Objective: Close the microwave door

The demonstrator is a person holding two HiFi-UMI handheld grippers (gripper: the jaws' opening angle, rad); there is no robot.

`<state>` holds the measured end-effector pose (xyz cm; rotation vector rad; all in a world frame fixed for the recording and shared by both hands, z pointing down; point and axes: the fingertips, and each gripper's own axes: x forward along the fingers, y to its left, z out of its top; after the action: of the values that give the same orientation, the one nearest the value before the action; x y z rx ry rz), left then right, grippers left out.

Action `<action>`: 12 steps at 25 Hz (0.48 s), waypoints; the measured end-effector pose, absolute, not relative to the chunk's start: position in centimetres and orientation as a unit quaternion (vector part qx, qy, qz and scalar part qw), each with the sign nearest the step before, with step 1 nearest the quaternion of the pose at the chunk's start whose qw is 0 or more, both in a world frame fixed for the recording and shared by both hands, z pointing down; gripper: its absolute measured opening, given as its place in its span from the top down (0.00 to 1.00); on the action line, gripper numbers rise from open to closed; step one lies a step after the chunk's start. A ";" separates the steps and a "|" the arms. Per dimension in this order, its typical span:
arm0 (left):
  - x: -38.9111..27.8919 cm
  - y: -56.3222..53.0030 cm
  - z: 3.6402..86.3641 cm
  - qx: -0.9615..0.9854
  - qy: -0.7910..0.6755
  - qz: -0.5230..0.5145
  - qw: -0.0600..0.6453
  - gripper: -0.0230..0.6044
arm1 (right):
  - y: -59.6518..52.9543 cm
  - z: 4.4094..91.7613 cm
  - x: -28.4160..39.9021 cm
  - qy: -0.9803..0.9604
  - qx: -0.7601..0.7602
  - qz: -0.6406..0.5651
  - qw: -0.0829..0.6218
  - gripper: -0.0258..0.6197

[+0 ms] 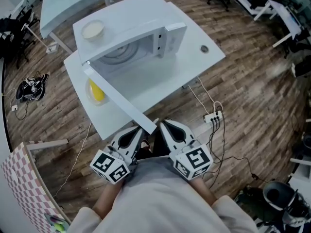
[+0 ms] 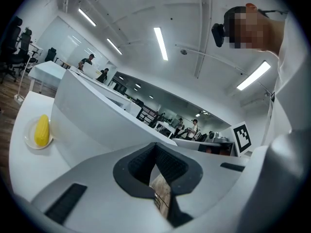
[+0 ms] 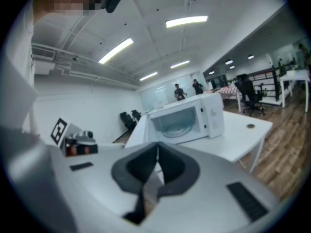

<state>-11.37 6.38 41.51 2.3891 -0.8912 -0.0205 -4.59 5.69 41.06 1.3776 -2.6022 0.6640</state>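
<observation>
I see the microwave [image 1: 131, 38] on the table [image 1: 194, 57], its mouth facing me. Its door [image 1: 119, 98] stands wide open, long edge running from the microwave's left corner toward me. Just past the door's tip, my left gripper [image 1: 142, 131] and right gripper [image 1: 163, 126] are each pressed together on nothing.

I read the microwave [image 1: 131, 25] as smooth white casing with a faint sheen, the table [image 1: 194, 57] as matt white, the floor [image 1: 252, 96] as grained wood planks, the left gripper [image 2: 155, 148] as matt plastic with ribbed black pads [image 2: 172, 166].
</observation>
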 end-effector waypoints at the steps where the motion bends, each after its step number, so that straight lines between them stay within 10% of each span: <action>1: -11.3 6.3 41.5 0.896 -0.334 -0.007 0.292 0.93 | 5.6 41.1 -4.5 -0.860 0.456 0.221 0.062 0.92; 12: -10.2 5.1 41.4 0.898 -0.323 -0.005 0.297 0.93 | 4.4 41.3 -3.5 -0.855 0.462 0.226 0.063 0.92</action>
<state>-10.17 5.07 41.43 2.3887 -0.8597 -0.0132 -3.47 4.43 41.26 1.3969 -2.5842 0.6819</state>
